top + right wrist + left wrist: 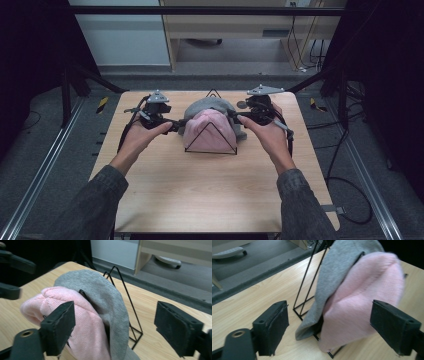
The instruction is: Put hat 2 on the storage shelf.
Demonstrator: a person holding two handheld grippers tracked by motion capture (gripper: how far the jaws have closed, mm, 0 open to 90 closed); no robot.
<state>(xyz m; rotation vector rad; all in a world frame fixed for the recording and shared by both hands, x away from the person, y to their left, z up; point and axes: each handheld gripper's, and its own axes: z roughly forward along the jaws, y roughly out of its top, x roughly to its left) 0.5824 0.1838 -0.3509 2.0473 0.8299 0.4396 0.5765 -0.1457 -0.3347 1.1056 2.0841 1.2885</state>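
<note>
The pink knitted beanie (209,131) hangs over a black wire triangular rack (210,140) in the middle of the pale wooden bench (210,190), soft and ribbed, its crown bunched into folds. A grey knitted beanie (207,104) sits on the same rack just behind, touching it. My left gripper (176,125) and right gripper (235,116) flank the pink one, jaws spread apart, clamping nothing.

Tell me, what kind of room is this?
Probably a lab set up for recording: a small wooden table sits between dark frame posts, with cables trailing across a grey floor.
</note>
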